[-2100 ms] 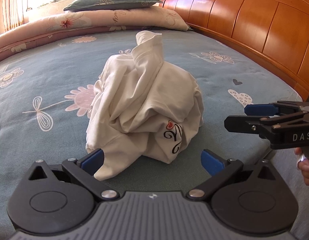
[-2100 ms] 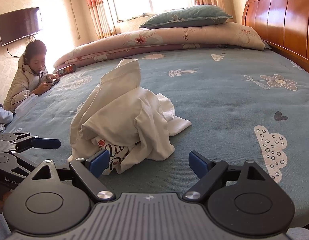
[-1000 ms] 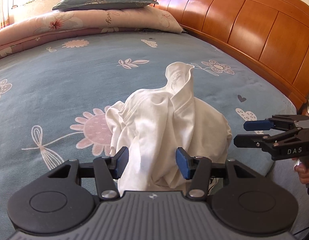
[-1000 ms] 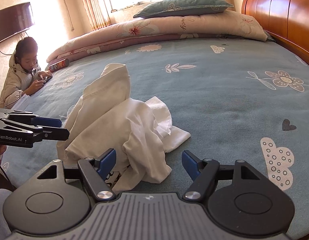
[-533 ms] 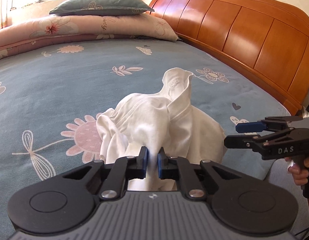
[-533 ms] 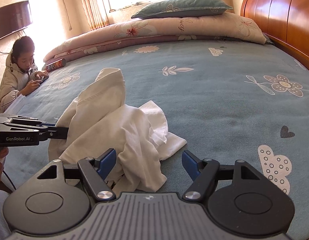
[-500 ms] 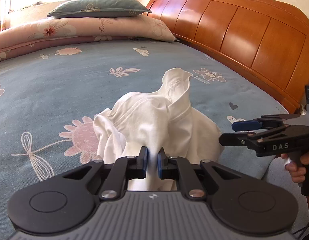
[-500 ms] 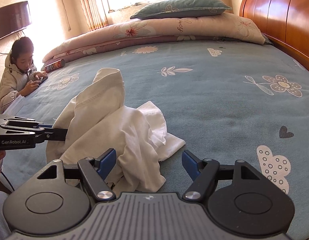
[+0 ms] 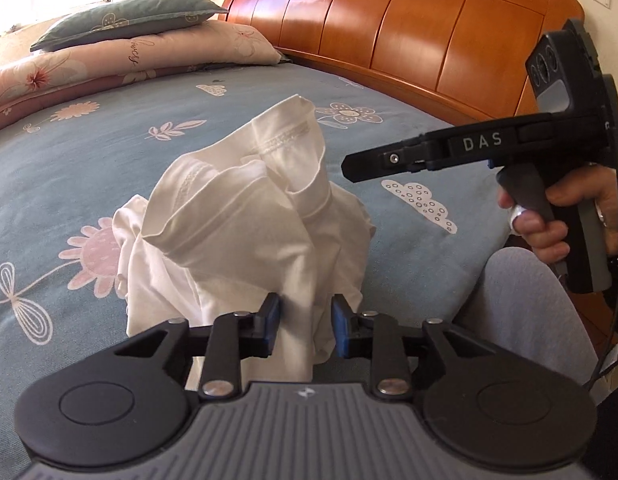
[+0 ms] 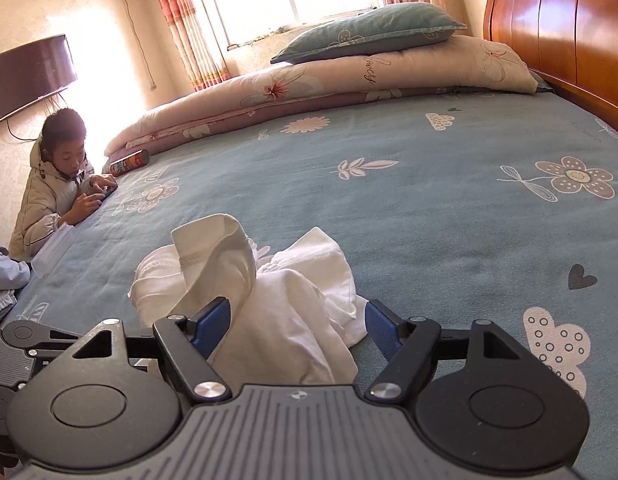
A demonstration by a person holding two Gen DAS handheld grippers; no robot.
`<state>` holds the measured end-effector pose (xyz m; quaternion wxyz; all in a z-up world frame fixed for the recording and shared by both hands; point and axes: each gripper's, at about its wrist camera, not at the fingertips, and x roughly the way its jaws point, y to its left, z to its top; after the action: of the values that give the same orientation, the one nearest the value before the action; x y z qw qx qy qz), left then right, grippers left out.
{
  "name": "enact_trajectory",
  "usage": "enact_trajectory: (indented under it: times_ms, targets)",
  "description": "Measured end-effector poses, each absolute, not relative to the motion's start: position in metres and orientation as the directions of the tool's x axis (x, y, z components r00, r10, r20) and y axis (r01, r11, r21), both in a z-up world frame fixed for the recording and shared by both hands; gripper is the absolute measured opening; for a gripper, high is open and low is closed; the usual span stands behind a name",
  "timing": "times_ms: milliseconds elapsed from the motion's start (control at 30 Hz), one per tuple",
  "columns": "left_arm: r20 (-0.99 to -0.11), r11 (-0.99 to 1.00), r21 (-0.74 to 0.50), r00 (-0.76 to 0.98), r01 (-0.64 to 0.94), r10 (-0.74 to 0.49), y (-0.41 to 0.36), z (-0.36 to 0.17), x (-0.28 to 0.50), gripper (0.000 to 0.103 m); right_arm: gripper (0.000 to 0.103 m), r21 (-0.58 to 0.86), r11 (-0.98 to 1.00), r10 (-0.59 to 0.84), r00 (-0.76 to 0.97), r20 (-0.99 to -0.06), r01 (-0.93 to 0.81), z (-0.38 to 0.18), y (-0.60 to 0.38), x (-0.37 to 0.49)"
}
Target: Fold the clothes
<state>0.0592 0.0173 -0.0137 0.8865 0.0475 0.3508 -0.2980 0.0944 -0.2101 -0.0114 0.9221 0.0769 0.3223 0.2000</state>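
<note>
Left gripper (image 10: 13,356) cut off at frame edge, jaws hidden; white garment (image 10: 269,300) lower folds hidden behind right gripper (image 10: 297,326) body.

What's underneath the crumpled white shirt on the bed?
Around the crumpled white cotton shirt, only the blue floral bedsheet shows, with a pink flower print running under its edge. Anything directly beneath the heap is covered; nothing else sticks out.

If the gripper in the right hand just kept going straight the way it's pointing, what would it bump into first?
Most likely the crumpled white garment: it lies heaped directly ahead, between the open fingers of the right gripper. Past it there is only the blue bedspread. How near the cloth is cannot be judged from this view.
</note>
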Motion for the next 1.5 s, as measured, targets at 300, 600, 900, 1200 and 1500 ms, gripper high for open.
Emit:
enact_trajectory:
  times_ms: [300, 600, 900, 1200, 1500]
  targets:
    - [-0.667, 0.855, -0.149, 0.588, 0.496, -0.458, 0.067, -0.011, 0.061, 0.045, 0.079, 0.282, 0.911, 0.411, 0.702, -0.581, -0.300, -0.022, -0.212, 0.095]
    - [-0.631, 0.794, -0.404, 0.490, 0.454, -0.601, 0.083, -0.039, 0.092, 0.025, 0.080, 0.266, 0.912, 0.410, 0.699, -0.586, -0.312, -0.022, -0.205, 0.091]
    - [-0.575, 0.650, -0.296, 0.412, 0.700, -0.707, 0.069, -0.020, 0.049, 0.026, 0.082, 0.284, 0.912, 0.410, 0.676, -0.612, -0.296, -0.032, -0.203, 0.094]
    - [-0.452, 0.628, -0.569, 0.436, 0.531, -0.778, 0.090, -0.048, 0.099, 0.033, 0.082, 0.259, 0.918, 0.397, 0.685, -0.610, -0.301, -0.026, -0.204, 0.089]
    - [-0.524, 0.843, -0.350, 0.661, 0.407, -0.537, 0.117, -0.006, 0.084, 0.004, 0.082, 0.269, 0.914, 0.406, 0.680, -0.610, -0.304, -0.030, -0.208, 0.091]
